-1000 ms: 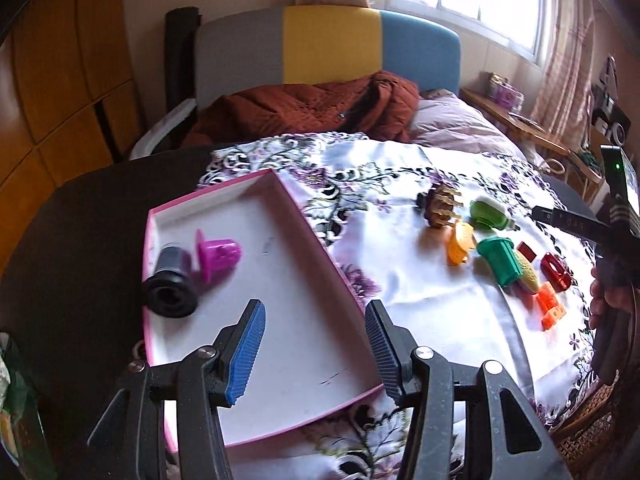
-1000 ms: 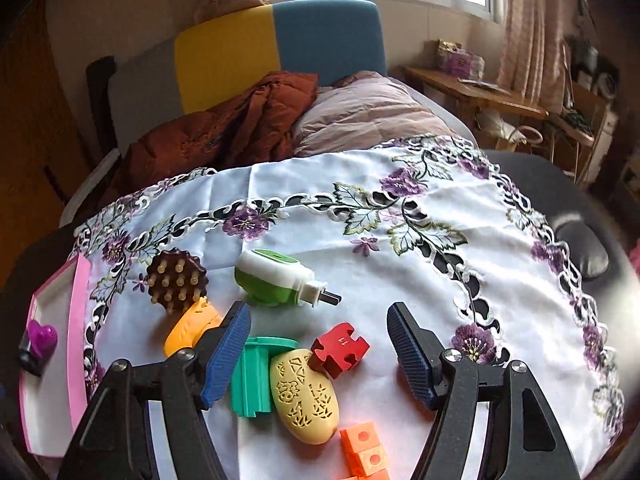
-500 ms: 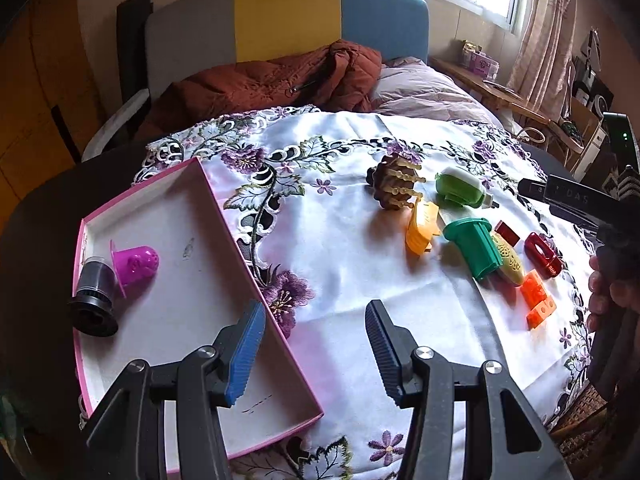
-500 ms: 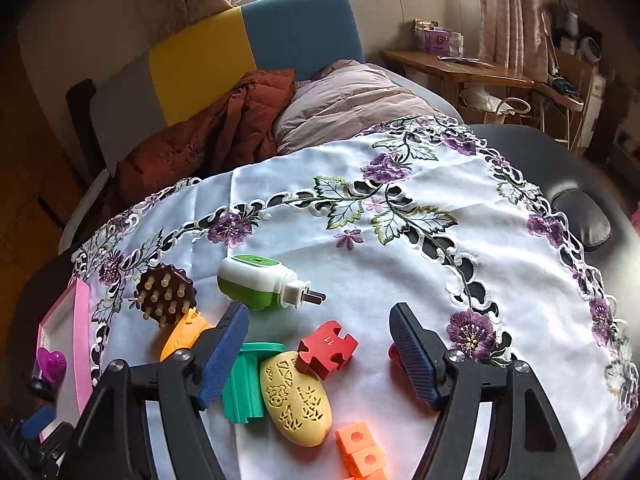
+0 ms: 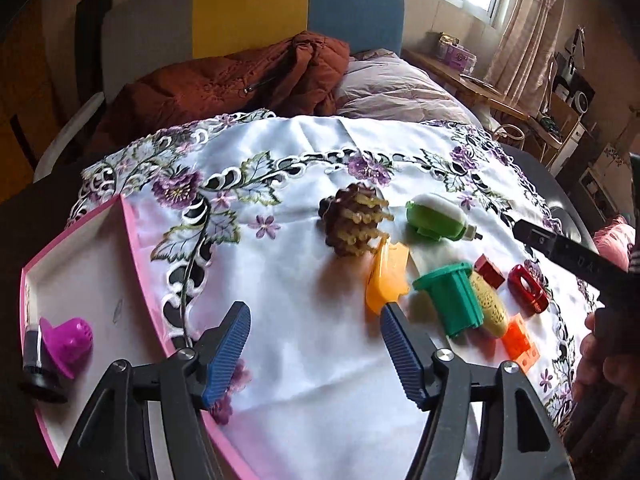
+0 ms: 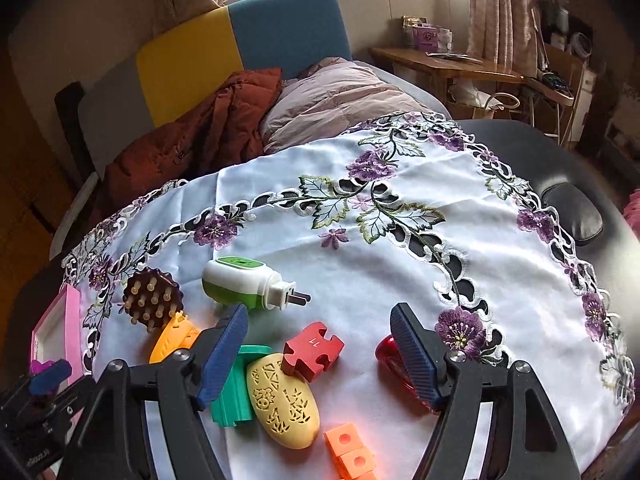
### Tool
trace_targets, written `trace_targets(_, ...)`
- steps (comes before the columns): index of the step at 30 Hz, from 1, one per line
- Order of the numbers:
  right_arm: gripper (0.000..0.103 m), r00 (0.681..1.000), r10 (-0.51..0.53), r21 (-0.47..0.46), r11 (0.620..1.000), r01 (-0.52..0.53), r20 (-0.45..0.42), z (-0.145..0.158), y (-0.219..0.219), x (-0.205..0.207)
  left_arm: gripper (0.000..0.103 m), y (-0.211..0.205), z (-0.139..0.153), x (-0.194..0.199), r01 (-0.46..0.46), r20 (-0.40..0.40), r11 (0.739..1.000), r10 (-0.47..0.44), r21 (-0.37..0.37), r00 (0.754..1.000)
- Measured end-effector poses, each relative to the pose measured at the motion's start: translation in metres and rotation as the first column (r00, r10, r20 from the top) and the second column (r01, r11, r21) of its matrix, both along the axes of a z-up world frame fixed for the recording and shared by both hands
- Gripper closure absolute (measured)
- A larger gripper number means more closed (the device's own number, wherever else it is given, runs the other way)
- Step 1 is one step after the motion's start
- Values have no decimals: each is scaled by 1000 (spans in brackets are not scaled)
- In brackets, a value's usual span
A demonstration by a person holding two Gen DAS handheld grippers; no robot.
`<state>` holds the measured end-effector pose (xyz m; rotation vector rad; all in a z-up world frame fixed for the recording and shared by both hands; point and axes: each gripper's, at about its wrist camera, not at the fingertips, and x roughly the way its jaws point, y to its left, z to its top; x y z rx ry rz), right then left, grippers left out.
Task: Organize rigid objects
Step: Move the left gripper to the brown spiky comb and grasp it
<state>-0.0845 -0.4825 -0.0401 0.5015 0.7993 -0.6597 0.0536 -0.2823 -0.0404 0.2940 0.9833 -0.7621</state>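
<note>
While the rigid objects lie crowded together on the embroidered cloth [image 5: 304, 344] that covers the tabletop, the main risks are judged to come from that crowding and from the cloth itself. The pink tray [image 5: 132, 232], the largest piece, sits at the left edge with a purple cap [image 5: 70, 338] and a dark cylinder [image 5: 34, 364] already inside; it could be nudged or tipped if a wrist is swung low across its rim. The left gripper [image 5: 314, 350] is seen with its jaws opening wide and nothing between them, hanging over bare cloth just short of the orange piece [image 5: 386, 280]; a careless descent could snag the cloth and drag the whole cluster. The right gripper [image 6: 320, 354] is held open and empty above the red puzzle block [image 6: 312, 350], with the green flanged part [image 6: 236, 396] and the yellow perforated oval [image 6: 282, 400] touching one another just beside it, so a closing jaw could catch a neighbour and scatter it. The green and white plug-in bottle [image 6: 248, 284] and the brown studded brush [image 6: 152, 300] could roll if bumped. As for writing, only a small number, seemingly "11", is read on the red puzzle block; no brand is legible.
</note>
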Motion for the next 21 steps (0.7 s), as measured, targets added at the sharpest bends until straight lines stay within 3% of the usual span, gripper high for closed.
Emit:
trace_targets(6, 26, 1000, 27, -31, 999, -27, -10, 2, 5, 4, 22, -45, -1, 27, 66, 14, 997, -66, -27, 998)
trace_targets(14, 26, 998, 50, -48, 998, -52, -31, 0, 7, 9, 21, -89, -34, 67, 38, -102, 999, -40, -19, 994)
trace_targets(16, 25, 997, 63, -43, 997, -65, -38, -2, 8, 11, 29, -94, -43, 73, 31, -147, 999, -34, -24, 989)
trace_targets(18, 25, 996, 76, -42, 996, -77, -43, -3, 9, 13, 47, -92, -52, 79, 21, -224, 998, -34, -62, 974)
trace_targets(21, 25, 995, 87, -48, 995, -89, -43, -3, 12, 14, 47, -85, -51, 77, 16, -224, 995, -37, -95, 974)
